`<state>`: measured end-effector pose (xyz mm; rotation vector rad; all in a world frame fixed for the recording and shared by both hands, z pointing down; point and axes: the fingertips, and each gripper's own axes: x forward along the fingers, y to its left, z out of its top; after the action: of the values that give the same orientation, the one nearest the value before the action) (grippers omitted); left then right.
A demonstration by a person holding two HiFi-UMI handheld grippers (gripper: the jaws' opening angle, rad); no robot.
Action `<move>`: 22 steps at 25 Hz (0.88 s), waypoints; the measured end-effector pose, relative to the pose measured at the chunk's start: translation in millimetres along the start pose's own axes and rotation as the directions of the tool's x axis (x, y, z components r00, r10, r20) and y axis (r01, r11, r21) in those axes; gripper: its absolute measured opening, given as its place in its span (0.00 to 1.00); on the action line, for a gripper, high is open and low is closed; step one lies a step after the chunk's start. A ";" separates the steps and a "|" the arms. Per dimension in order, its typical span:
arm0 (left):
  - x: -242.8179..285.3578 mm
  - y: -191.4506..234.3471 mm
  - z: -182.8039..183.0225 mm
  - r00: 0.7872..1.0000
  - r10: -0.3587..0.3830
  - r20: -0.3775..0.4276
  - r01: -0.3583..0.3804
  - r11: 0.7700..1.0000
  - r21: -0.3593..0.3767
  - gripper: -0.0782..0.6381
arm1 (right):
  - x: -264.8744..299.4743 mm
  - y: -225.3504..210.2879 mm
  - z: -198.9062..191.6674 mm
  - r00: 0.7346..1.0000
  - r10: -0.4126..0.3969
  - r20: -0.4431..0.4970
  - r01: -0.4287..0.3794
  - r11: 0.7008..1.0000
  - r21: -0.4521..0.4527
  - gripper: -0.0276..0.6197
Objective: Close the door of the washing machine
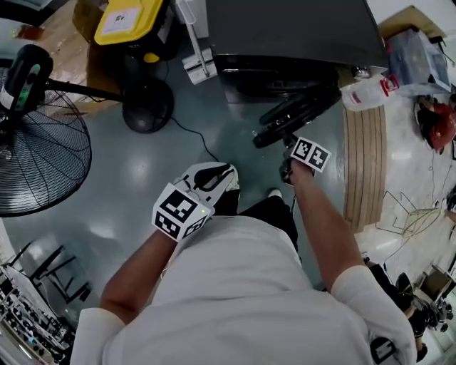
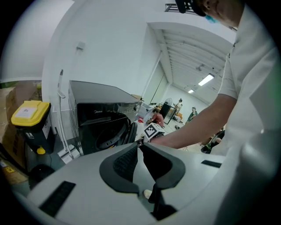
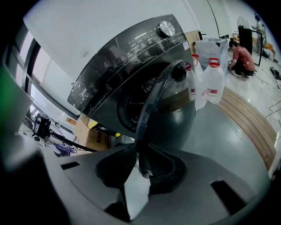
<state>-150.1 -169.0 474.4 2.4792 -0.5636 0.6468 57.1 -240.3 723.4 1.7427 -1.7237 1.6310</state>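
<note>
The dark front-loading washing machine [image 1: 292, 36] stands at the top of the head view, its round door [image 1: 296, 114] swung open toward me. My right gripper [image 1: 288, 145] reaches the door's free edge. In the right gripper view the door's rim [image 3: 160, 94] runs straight down between the jaws, and the right gripper [image 3: 138, 148] is shut on that rim. My left gripper [image 1: 228, 172] hangs over the floor, left of the door and apart from it. In its own view the left gripper [image 2: 139, 146] has its tips together with nothing between them, and the machine [image 2: 94, 112] is ahead.
A standing fan [image 1: 35, 142] is at the left, its base [image 1: 146, 103] near the machine. A yellow-lidded bin [image 1: 128, 21] stands beside the machine. Plastic jugs [image 3: 210, 79] and a wooden pallet [image 1: 363, 164] lie to the right. A person [image 3: 239, 55] crouches far off.
</note>
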 end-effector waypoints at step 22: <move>-30.2 50.9 -15.9 0.996 0.076 0.049 -0.070 0.991 -0.115 0.18 | 84.9 77.8 72.6 0.999 0.030 0.043 -0.029 0.999 -0.031 0.16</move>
<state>-205.0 -192.1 488.8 2.3853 -0.6954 0.5621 9.7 -367.8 720.3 1.7595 -1.7919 1.5820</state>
